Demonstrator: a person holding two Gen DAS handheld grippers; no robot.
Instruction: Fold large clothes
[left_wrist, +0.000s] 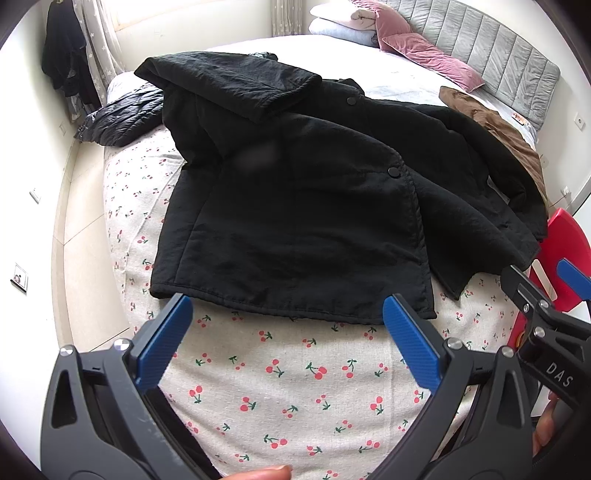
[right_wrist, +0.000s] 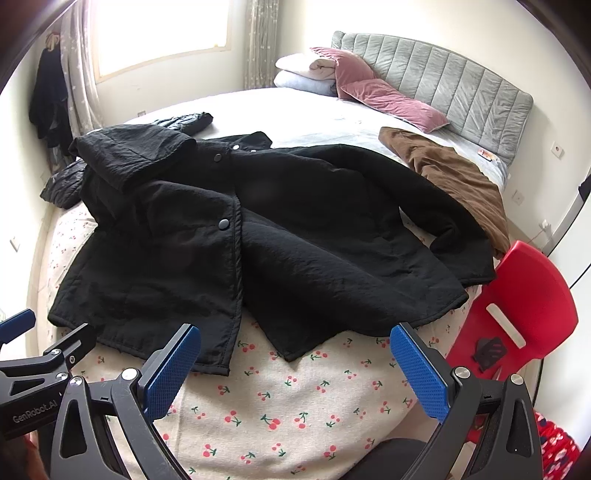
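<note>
1. One black jacket (left_wrist: 295, 206) lies spread flat, front up, on the cherry-print sheet (left_wrist: 280, 373) at the near end of the bed; its hem faces both cameras.
2. One sleeve of the jacket is folded across the chest on the window side; the other sleeve (right_wrist: 417, 192) stretches out toward the headboard side, ending near the red chair.
3. Three round snaps show down the jacket's front in the right wrist view; two are clear in the left wrist view.
4. Left gripper (left_wrist: 286, 332): two blue-padded fingers (left_wrist: 166, 339) stand wide apart, holding nothing, hovering just short of the hem.
5. Right gripper (right_wrist: 295, 362): two blue-padded fingers (right_wrist: 419, 373) also wide apart, empty, just short of the hem's open front corner.
6. Each gripper appears at the edge of the other's view, so the two are side by side.
7. Other clothes on the bed: one brown garment (right_wrist: 454, 181) beyond the outstretched sleeve, and one dark shiny quilted garment (left_wrist: 122, 114) partly under the jacket on the window side.
8. One red chair (right_wrist: 517, 314) stands beside the bed's near corner.
9. Two pink pillows (right_wrist: 384, 99) and a stack of folded bedding (right_wrist: 306, 74) rest by the one grey headboard (right_wrist: 461, 85).
10. Dark clothing hangs by the curtain (right_wrist: 48, 99); count cannot be told.
</note>
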